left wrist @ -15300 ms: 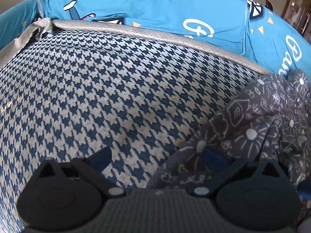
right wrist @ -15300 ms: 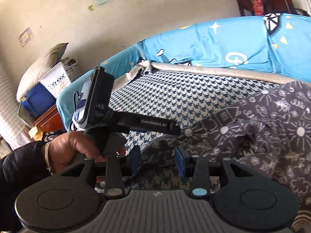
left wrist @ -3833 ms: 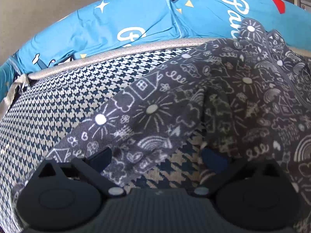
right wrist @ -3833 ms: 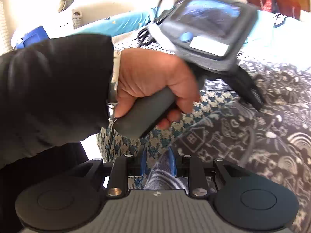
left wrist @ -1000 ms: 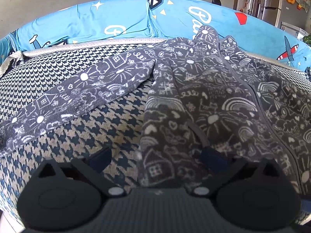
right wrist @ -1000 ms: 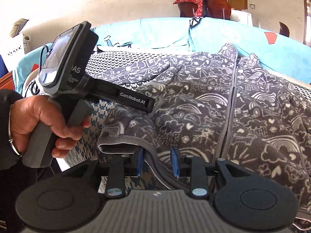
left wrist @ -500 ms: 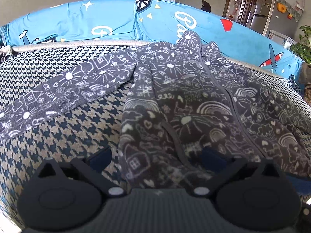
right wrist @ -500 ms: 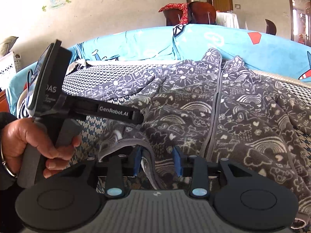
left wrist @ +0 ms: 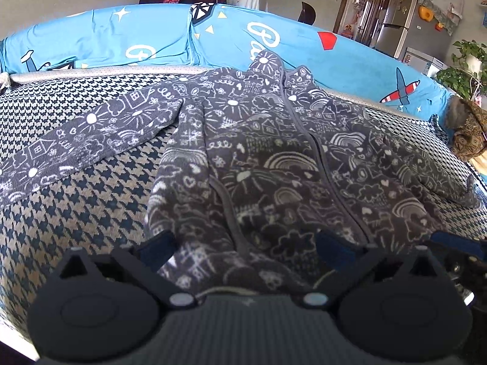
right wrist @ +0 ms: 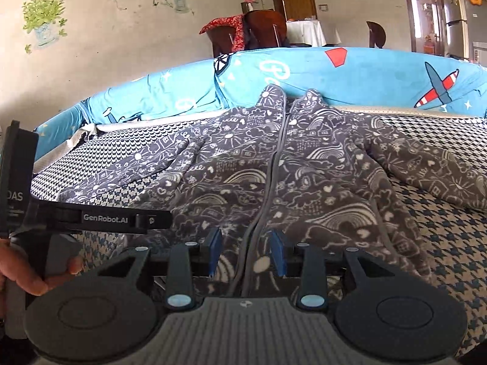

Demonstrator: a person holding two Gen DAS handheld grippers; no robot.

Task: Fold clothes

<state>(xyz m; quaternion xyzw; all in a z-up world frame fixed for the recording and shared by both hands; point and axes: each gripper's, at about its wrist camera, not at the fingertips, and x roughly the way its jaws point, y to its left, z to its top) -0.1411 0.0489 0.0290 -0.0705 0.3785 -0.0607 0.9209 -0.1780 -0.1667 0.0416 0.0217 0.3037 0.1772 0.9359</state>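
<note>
A dark grey fleece jacket [left wrist: 258,158] with white doodle print lies spread front-up on the houndstooth sofa seat [left wrist: 76,206], zip closed, collar toward the backrest. Its sleeves [left wrist: 76,140] [right wrist: 426,170] reach out to both sides. My left gripper [left wrist: 245,246] is open wide at the near hem, left of the zip, with fabric lying between its fingers. My right gripper [right wrist: 246,252] stands narrowly open over the hem, its blue pads either side of the zip [right wrist: 274,164]. A hand [right wrist: 33,276] holds the left gripper's handle at the left of the right wrist view.
A bright blue printed cover [left wrist: 152,39] drapes the sofa backrest behind the jacket. A brown crumpled cloth [left wrist: 465,133] sits at the seat's right end. Chairs [right wrist: 252,30] and a white-clothed table stand behind the sofa. The seat's front edge is just below both grippers.
Both grippers have shifted right along the hem. The right gripper held the raised left hem corner half a second ago; now its fingers are a little wider and the hem lies flat at the zip.
</note>
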